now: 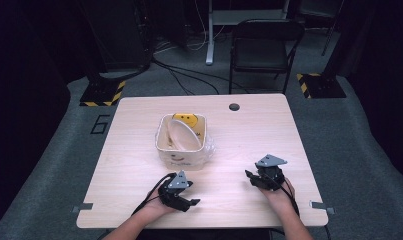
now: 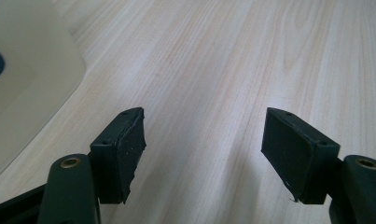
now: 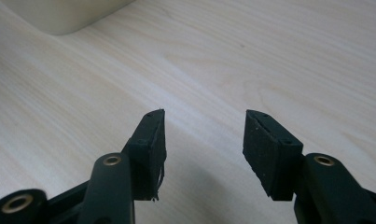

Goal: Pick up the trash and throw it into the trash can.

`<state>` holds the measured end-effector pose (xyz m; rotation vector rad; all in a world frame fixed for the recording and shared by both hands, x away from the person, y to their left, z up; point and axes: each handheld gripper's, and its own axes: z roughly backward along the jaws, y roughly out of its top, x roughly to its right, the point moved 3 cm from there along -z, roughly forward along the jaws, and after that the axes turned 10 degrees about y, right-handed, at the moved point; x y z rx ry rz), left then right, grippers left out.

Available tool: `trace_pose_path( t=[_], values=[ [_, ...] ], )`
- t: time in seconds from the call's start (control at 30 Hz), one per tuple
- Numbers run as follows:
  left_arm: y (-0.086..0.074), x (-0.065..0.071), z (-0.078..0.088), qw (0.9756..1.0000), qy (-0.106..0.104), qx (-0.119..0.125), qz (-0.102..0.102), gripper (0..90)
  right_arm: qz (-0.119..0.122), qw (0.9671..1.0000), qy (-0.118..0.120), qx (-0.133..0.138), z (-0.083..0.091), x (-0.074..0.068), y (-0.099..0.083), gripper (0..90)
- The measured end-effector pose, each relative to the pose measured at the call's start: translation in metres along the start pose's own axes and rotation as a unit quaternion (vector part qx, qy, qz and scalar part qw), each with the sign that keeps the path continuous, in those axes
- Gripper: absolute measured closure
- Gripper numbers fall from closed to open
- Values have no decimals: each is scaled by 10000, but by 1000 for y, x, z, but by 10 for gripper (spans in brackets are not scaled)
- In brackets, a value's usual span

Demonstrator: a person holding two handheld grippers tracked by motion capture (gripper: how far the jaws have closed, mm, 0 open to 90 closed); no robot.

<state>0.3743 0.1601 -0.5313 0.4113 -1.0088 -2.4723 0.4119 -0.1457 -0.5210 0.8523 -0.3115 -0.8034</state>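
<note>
My left hand-held gripper [image 1: 189, 203] and right hand-held gripper [image 1: 250, 176] both rest low on the worktop [image 1: 139, 120] with jaws apart and nothing between them, at about 7 and 5 o'clock of the cream square tub [image 1: 181, 160]. The tub stands near the worktop's middle, a pale bowl [image 1: 181, 134] tilted inside it and crinkled clear plastic wrap [image 1: 209, 146] at its 3 o'clock side. I judge the tub light, stiff and smooth-walled, so I would pinch its rim; the bowl looks breakable.

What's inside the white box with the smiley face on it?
Inside the white box a pale oval dish leans on edge, with the yellow smiley face on the inner back wall. The dish and walls hide the bottom. Crinkly clear plastic hugs its right side.
</note>
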Motion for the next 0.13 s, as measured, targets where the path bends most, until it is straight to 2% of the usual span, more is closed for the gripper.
trace_pose_path(
  t=[0.13],
  values=[
    [3,2,-5,10000,-68,-47,-47,295,-37,10000,18,3,0,-3,-4,472]
  ],
)
